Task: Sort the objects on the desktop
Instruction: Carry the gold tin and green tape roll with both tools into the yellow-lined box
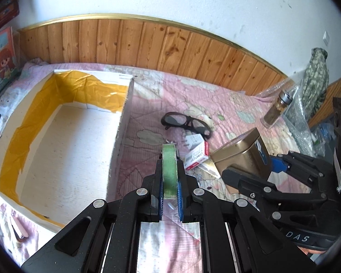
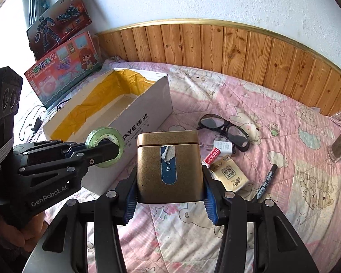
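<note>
**Desktop objects: two in hand, the rest on the quilt**

Desktop objects lie loose on the pink quilt (image 2: 273, 118), and you hold one in each hand. Your left gripper (image 1: 169, 182) is pinched narrow on the green tape roll (image 1: 169, 170), which stands on edge between the blue pads so that its flat faces take the squeeze. Your right gripper (image 2: 170, 188) is spread to a middling width around the gold tin (image 2: 169, 166), pads pressing its two side walls low down, lid uppermost. That upright hold likely keeps the lid seated while you carry it. Both items hang clear of the quilt, just beside the open white box (image 2: 147, 116), whose inner walls are lined with yellow tape; it looks like the place where things are meant to go, and nothing lies on the floor that you can see.

Glasses (image 2: 225, 129), a red-and-white small carton (image 2: 212, 155), a cream packet (image 2: 229, 174), a black marker (image 2: 265, 183) and a glass jar (image 1: 276, 111) are not yet sorted.

As for writing, the tin's blue label carries Chinese characters under a scrap of torn tape. The box wall shows the letters "AYE" before more Chinese characters. The left gripper's body reads "GenRobot.AI", and a toy box (image 2: 63, 68) at the wall is marked "Washing Machine".
</note>
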`<state>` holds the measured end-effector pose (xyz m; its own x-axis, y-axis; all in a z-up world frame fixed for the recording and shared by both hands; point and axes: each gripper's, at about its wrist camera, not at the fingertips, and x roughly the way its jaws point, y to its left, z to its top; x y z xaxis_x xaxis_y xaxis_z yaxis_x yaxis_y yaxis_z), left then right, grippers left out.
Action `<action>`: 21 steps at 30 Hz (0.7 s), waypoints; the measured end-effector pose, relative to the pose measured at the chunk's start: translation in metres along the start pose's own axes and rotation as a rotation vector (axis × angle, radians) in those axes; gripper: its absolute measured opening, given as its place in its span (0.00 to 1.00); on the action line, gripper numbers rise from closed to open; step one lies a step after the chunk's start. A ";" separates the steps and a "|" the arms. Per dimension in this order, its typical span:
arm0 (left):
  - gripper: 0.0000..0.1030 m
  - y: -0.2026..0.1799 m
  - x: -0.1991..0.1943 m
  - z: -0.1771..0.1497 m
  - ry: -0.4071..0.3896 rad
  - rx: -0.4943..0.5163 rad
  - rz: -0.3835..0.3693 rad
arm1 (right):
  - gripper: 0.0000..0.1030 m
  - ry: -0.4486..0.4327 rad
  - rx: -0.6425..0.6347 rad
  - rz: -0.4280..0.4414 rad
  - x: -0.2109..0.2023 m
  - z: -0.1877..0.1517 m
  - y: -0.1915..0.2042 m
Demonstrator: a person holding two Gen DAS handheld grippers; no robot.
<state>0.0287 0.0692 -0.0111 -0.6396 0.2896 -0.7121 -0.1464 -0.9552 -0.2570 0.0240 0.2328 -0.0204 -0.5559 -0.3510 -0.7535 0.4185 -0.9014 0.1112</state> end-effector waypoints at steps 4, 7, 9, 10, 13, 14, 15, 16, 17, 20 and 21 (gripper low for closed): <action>0.09 0.016 -0.016 0.011 -0.039 -0.045 -0.003 | 0.49 -0.026 -0.029 0.007 -0.001 0.012 0.021; 0.09 0.028 -0.028 0.018 -0.066 -0.072 0.001 | 0.49 -0.041 -0.042 0.020 0.000 0.019 0.036; 0.09 0.036 -0.034 0.022 -0.081 -0.096 0.003 | 0.49 -0.046 -0.054 0.025 0.001 0.024 0.045; 0.09 0.040 -0.037 0.024 -0.088 -0.104 0.003 | 0.49 -0.049 -0.059 0.027 0.002 0.026 0.049; 0.09 0.052 -0.045 0.031 -0.111 -0.131 -0.002 | 0.49 -0.061 -0.073 0.031 0.002 0.033 0.061; 0.09 0.055 -0.047 0.033 -0.116 -0.140 -0.003 | 0.49 -0.065 -0.081 0.028 0.002 0.036 0.065; 0.09 0.059 -0.048 0.034 -0.120 -0.146 -0.004 | 0.49 -0.068 -0.088 0.031 0.002 0.038 0.069; 0.09 0.062 -0.049 0.036 -0.122 -0.151 -0.005 | 0.49 -0.072 -0.094 0.035 0.002 0.041 0.072; 0.09 0.065 -0.048 0.038 -0.122 -0.156 0.001 | 0.49 -0.074 -0.103 0.032 0.002 0.044 0.076; 0.09 0.077 -0.045 0.043 -0.117 -0.176 0.010 | 0.49 -0.073 -0.126 0.028 0.006 0.051 0.087; 0.09 0.081 -0.043 0.044 -0.113 -0.184 0.012 | 0.49 -0.071 -0.129 0.028 0.008 0.054 0.089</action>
<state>0.0113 -0.0235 0.0277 -0.7226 0.2597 -0.6406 -0.0048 -0.9286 -0.3710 0.0180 0.1356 0.0183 -0.5902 -0.3971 -0.7028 0.5209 -0.8525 0.0442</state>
